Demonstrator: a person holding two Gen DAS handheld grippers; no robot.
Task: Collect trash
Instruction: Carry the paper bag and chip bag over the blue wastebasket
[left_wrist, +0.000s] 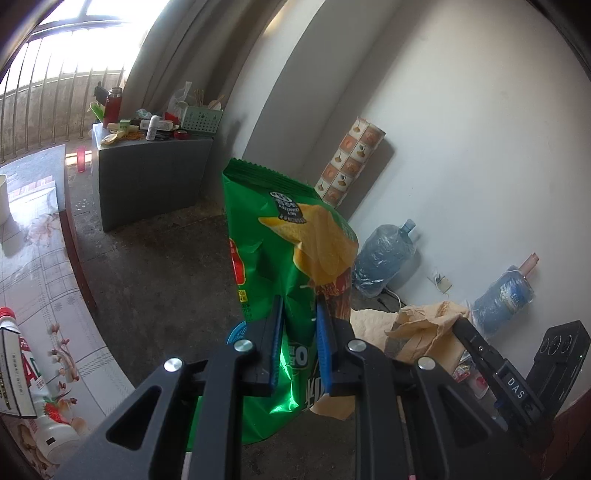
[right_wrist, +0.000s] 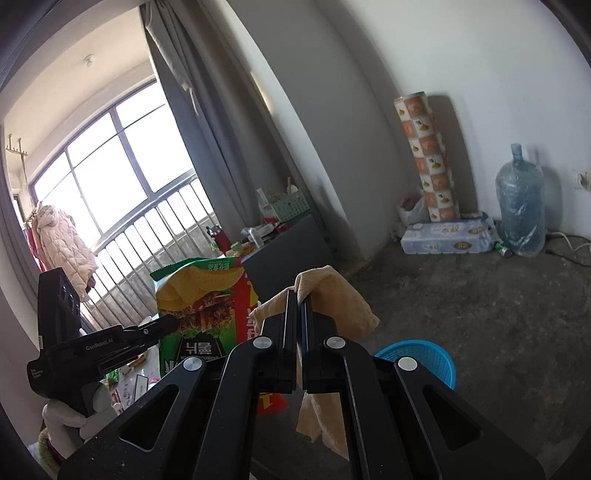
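My left gripper (left_wrist: 300, 306) is shut on a green chip bag (left_wrist: 291, 251) and holds it upright in the air above the floor. The bag also shows in the right wrist view (right_wrist: 199, 310), with the left gripper (right_wrist: 173, 323) clamped on it. My right gripper (right_wrist: 300, 295) is shut on a crumpled tan paper napkin (right_wrist: 332, 299), which hangs over and below the fingers. The napkin and right gripper also show in the left wrist view (left_wrist: 428, 321). A blue plastic basket (right_wrist: 424, 356) stands on the floor below, partly hidden behind my right gripper.
A table with a floral cloth (left_wrist: 40, 273) holds a white bottle (left_wrist: 37, 398) at left. A grey cabinet (left_wrist: 147, 177) with clutter stands by the window. Water jugs (right_wrist: 521, 206), a patterned roll (right_wrist: 428, 155) and a tissue pack (right_wrist: 447, 236) line the wall.
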